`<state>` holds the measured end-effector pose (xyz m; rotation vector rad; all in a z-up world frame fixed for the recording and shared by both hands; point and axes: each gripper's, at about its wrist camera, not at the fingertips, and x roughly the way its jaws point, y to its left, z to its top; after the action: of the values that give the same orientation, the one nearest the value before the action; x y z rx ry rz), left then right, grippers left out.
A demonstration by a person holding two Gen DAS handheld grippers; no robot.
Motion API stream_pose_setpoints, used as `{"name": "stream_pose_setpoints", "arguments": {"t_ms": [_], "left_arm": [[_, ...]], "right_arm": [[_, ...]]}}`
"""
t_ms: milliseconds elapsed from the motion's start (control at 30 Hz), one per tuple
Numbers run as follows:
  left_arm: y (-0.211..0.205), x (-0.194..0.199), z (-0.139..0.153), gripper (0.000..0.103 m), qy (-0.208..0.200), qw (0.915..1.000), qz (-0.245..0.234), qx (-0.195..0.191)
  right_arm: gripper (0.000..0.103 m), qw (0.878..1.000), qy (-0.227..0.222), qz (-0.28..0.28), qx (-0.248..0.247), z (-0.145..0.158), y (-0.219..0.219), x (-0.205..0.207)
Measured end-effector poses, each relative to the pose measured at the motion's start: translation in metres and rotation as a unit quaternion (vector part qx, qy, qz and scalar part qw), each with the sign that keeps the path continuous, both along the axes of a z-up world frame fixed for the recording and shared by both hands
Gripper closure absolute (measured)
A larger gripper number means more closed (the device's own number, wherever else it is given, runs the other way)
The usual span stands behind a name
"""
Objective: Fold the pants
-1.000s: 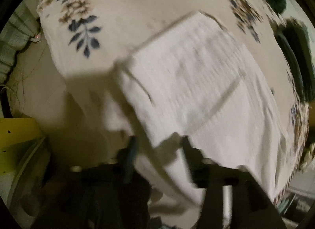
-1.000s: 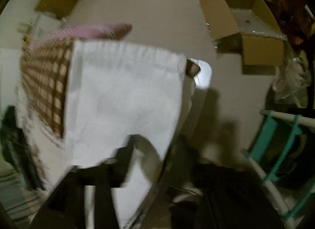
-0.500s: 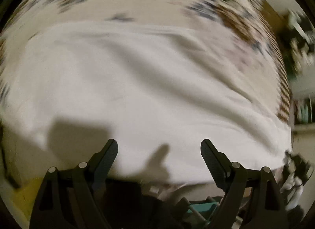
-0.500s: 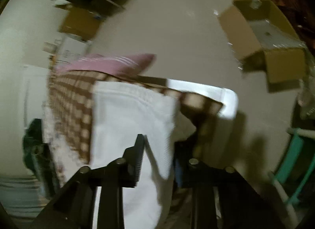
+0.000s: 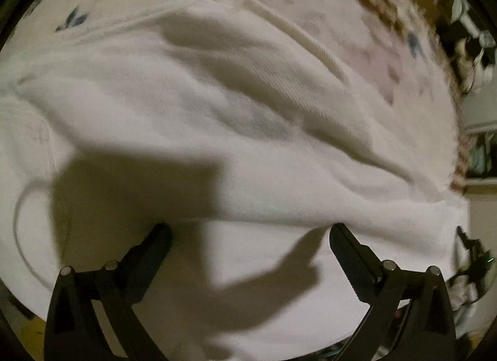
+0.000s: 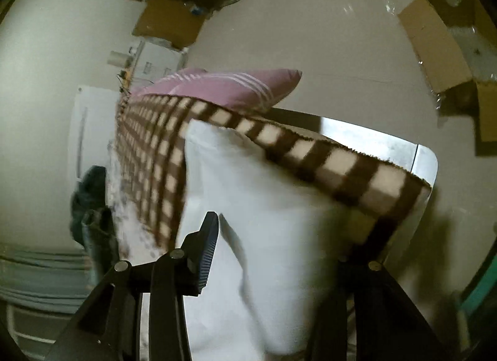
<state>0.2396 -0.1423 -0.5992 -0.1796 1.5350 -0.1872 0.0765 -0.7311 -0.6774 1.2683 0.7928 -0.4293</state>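
The left gripper [image 5: 248, 236] has just been opening its jaws wide, nothing pinched, right above the white pants [image 5: 248, 119] on the flowered sheet [image 5: 357, 19]. The right gripper [image 6: 273, 236] has pants cloth between its jaws; grip unclear. Behind sit a checked blanket [image 6: 326, 159] and pink pillow [image 6: 230, 86]

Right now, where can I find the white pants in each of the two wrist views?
Left wrist view: the white pants fill most of the picture, rumpled, beyond the open left gripper.
Right wrist view: the pants lie in the lower centre.
Shared landmark: the brown checked blanket, at the right edge in the left view.
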Motion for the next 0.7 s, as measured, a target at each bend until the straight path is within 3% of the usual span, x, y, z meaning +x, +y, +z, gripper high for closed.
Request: {"name": "stream_pose_setpoints", "arguments": {"t_ms": [33,67,133,233,367,467,600,700], "left_arm": [[-0.006,0.002,-0.001,0.0,0.003,0.9999,-0.004,0.011],[-0.01,0.002,0.0,0.0,0.005,0.9996,-0.009,0.026],[-0.012,-0.001,0.007,0.0,-0.006,0.9994,-0.005,0.033],[-0.006,-0.008,0.032,0.0,-0.04,0.9989,0.019,0.013],[0.018,-0.023,0.076,0.0,-0.091,0.9952,0.033,0.012],[0.058,-0.032,0.098,0.0,-0.111,0.9927,0.047,0.005],[0.106,-0.045,0.111,0.0,-0.119,0.9902,0.072,0.005],[0.14,-0.053,0.115,0.0,-0.122,0.9885,0.089,0.013]], "right_arm": [[0.09,1.0,0.01,-0.003,-0.006,0.001,0.0,0.002],[0.094,1.0,0.016,-0.004,-0.01,0.005,-0.001,0.004],[0.095,0.999,0.019,-0.005,-0.039,0.024,0.007,0.008],[0.095,0.997,0.006,0.009,-0.076,0.071,0.029,0.011],[0.095,0.99,-0.03,0.06,-0.126,0.138,0.076,0.026],[0.095,0.98,-0.056,0.116,-0.15,0.179,0.136,0.046],[0.095,0.965,-0.076,0.191,-0.162,0.201,0.226,0.073],[0.095,0.95,-0.076,0.256,-0.165,0.191,0.307,0.095]]}}
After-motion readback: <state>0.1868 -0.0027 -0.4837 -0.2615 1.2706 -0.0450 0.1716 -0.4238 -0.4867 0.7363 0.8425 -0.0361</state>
